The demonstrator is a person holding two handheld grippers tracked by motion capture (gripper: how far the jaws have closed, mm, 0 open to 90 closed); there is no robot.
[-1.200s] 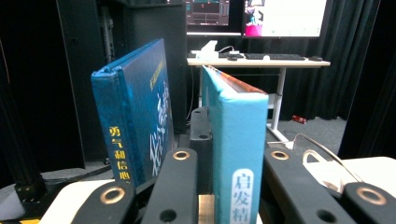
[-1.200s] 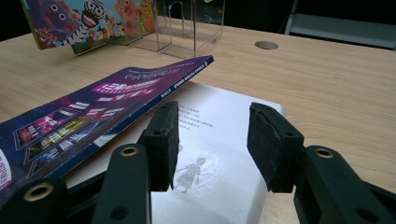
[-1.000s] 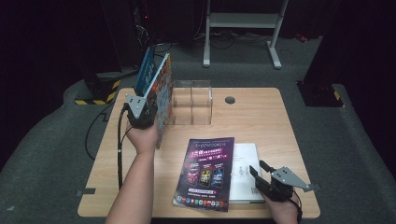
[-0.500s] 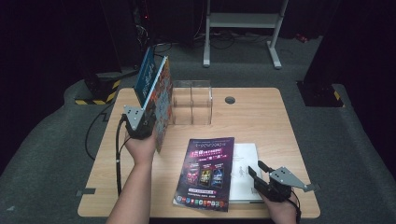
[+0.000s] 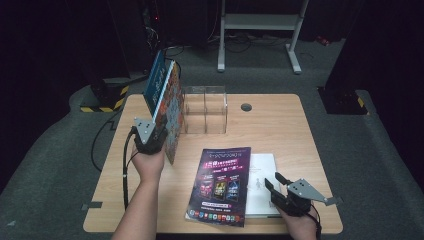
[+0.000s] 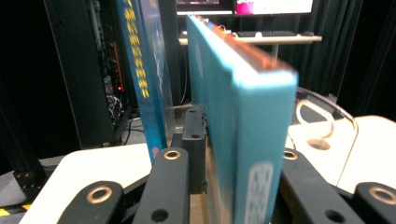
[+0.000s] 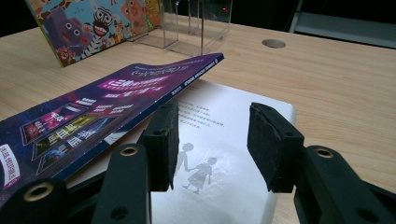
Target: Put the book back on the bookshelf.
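No legible text on books (image 5: pixel 165 107)

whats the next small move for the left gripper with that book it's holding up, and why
Probably ease the books down until their lower edge rests on the table beside the clear holder. The left gripper grips them upright and tilted, its jaws have just been opening slightly with the books between them, and the holder's compartments look empty. The right gripper sits open over the white booklet.

Teal book (image 6: pixel 243 116) blurred close up, bottom cut off by frame; purple book (image 7: pixel 93 116) overlaps white book (image 7: pixel 224 154).
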